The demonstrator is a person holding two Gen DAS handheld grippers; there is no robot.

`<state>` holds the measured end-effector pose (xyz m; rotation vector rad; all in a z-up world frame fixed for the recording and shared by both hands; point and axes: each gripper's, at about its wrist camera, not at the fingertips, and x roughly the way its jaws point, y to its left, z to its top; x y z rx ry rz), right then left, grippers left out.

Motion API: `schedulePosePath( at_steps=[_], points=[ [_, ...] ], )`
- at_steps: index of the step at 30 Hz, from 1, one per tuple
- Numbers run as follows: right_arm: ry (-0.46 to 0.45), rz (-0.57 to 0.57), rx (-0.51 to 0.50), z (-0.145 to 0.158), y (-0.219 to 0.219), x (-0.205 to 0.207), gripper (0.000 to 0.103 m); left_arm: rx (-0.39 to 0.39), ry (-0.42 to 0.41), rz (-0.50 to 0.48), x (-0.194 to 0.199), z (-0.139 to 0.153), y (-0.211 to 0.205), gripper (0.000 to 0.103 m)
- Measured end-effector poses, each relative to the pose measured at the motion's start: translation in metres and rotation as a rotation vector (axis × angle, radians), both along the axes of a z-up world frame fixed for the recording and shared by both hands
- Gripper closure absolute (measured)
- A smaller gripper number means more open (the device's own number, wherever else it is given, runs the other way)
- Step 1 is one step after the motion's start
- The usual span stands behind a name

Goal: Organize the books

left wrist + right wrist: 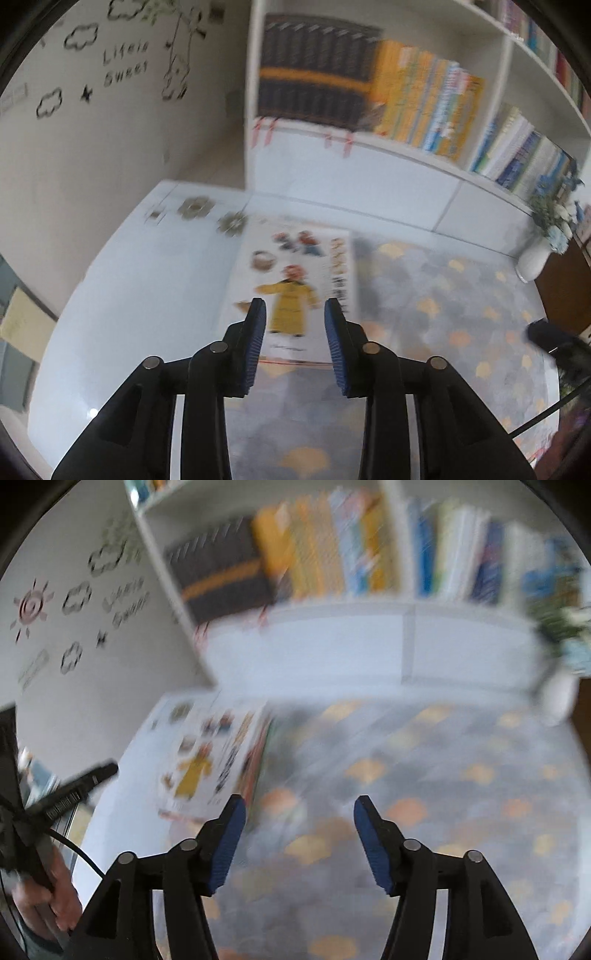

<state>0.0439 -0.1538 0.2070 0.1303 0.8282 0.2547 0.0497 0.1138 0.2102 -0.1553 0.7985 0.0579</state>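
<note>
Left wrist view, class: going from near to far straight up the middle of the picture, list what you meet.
Left hand-held gripper, open and empty → patterned mat → picture book lying flat → white cabinet front → row of dark books on the shelf.

Picture book (pixel 295 288) flat on table (pixel 129 295); bookshelf (pixel 369 147) behind; vase (pixel 533 258) right.
</note>
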Motion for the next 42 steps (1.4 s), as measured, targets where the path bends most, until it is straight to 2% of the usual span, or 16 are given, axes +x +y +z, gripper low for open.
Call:
schedulePosePath(
  at_steps=[3, 4, 5, 6, 7, 11, 14, 17, 22, 31, 37, 42],
  points=[
    [-0.117, -0.086, -0.020, 0.037, -0.030, -0.026, 0.031, 0.040, -0.064, -0.027, -0.020, 0.032, -0.036, 0.069],
    [-0.149, -0.115, -0.037, 0.049, -0.039, -0.036, 0.029, 0.043, -0.096, -0.048, -0.026, 0.044, -0.046, 0.065],
    [-0.167, -0.130, -0.045, 0.057, -0.041, -0.041, 0.027, 0.054, -0.134, -0.070, -0.034, 0.057, -0.058, 0.038],
    [-0.183, -0.158, -0.053, 0.065, -0.047, -0.048, 0.024, 0.079, -0.164, -0.089, -0.039, 0.067, -0.071, 0.005],
    [-0.189, -0.186, -0.060, 0.071, -0.051, -0.053, 0.024, 0.107, -0.195, -0.109, -0.045, 0.078, -0.083, 0.000],
    [-0.184, -0.254, -0.011, 0.088, -0.069, -0.077, 0.024, 0.165, -0.268, -0.128, -0.060, 0.099, -0.114, 0.001],
    [-0.166, -0.301, -0.060, 0.091, -0.074, -0.088, 0.024, 0.165, -0.238, -0.120, -0.058, 0.094, -0.123, 0.001],
    [-0.153, -0.318, -0.109, 0.086, -0.084, -0.097, 0.024, 0.153, -0.161, -0.096, -0.056, 0.082, -0.131, 0.001],
    [-0.081, -0.309, -0.067, 0.074, -0.114, -0.103, 0.023, 0.153, -0.076, -0.057, -0.070, 0.073, -0.147, 0.001],
    [0.005, -0.320, -0.054, 0.075, -0.167, -0.103, 0.023, 0.179, -0.090, -0.030, -0.100, 0.083, -0.195, 0.001],
    [0.000, -0.294, -0.080, 0.080, -0.185, -0.107, 0.023, 0.179, -0.026, -0.028, -0.104, 0.074, -0.220, 0.001],
    [-0.011, -0.266, -0.080, 0.085, -0.192, -0.107, 0.023, 0.157, -0.031, 0.003, -0.112, 0.080, -0.223, 0.001]
  ],
)
